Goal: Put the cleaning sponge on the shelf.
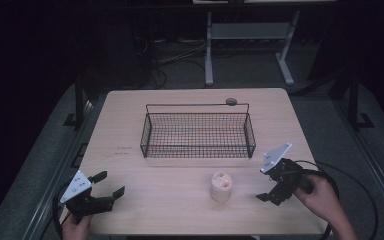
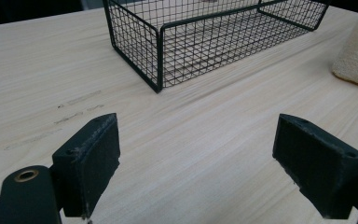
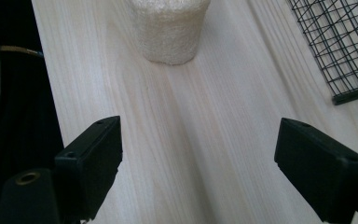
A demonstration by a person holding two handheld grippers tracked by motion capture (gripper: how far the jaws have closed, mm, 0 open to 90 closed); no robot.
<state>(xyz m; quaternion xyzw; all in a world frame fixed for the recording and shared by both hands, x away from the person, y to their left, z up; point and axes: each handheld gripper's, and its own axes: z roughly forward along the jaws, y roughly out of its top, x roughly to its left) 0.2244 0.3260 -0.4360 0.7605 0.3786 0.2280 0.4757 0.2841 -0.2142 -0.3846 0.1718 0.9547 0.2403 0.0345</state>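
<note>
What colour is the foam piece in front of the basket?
Cream-white foam piece; clearest in the right gripper view.

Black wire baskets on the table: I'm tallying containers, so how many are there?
1. The black wire basket stands at the middle of the light wooden table, beyond the cream foam cylinder; nothing visibly lies inside it.

You're in a lab or test room, not a home. The pale wood counter (image 1: pixel 130 125) stands alone on grey floor (image 1: pixel 45 150), w/ dark surroundings past its edges. Behind it there's a white metal frame (image 1: pixel 209 50) w/ legs and a low shelf, plus loose cables (image 1: pixel 175 57) lying on the floor. Black stand posts (image 1: pixel 79 100) flank the counter at both sides. Metal rails (image 1: pixel 375 175) run along the floor edges.
</note>
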